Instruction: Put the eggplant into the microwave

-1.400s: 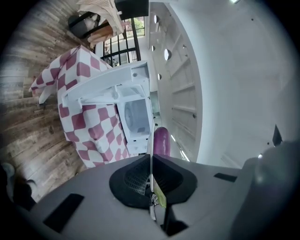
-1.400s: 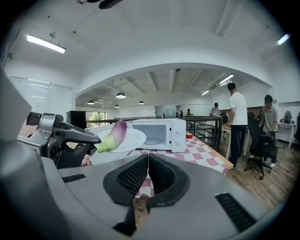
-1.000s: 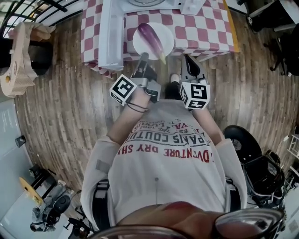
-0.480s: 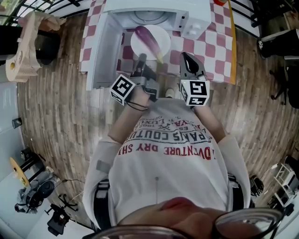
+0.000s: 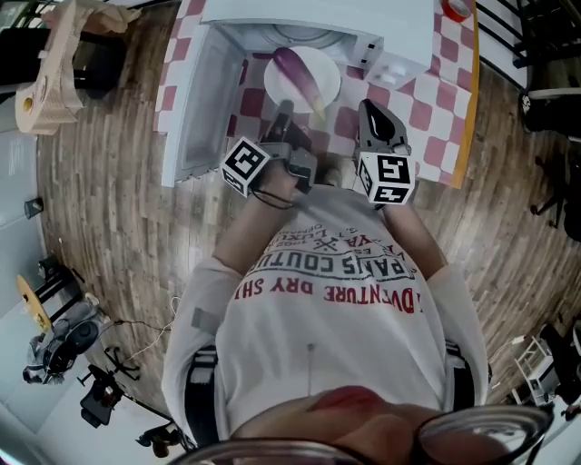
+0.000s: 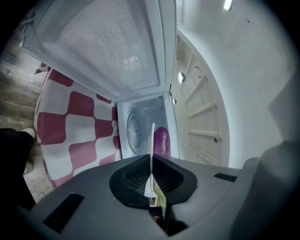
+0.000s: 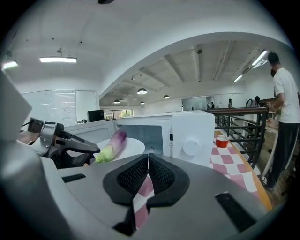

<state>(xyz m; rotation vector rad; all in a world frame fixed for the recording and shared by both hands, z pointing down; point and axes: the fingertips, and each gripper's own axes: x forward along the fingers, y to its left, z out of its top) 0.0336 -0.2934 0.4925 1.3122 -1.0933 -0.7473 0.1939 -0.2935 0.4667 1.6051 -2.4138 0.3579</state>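
A purple eggplant with a green stem lies on a white plate. My left gripper is shut on the plate's near rim and holds it level in front of the white microwave, whose door stands open to the left. In the left gripper view the plate shows edge-on between the jaws, the eggplant behind it and the glass turntable inside the cavity. My right gripper hangs shut and empty beside the plate, facing the microwave and eggplant.
The microwave stands on a red-and-white checked tablecloth, with a red tape roll at its right. A wooden instrument leans at the left over the plank floor. A person stands by a railing at the far right.
Both grippers have moved forward to the table. The plate with the eggplant, earlier over the cloth's front part, now sits at the mouth of the open microwave.
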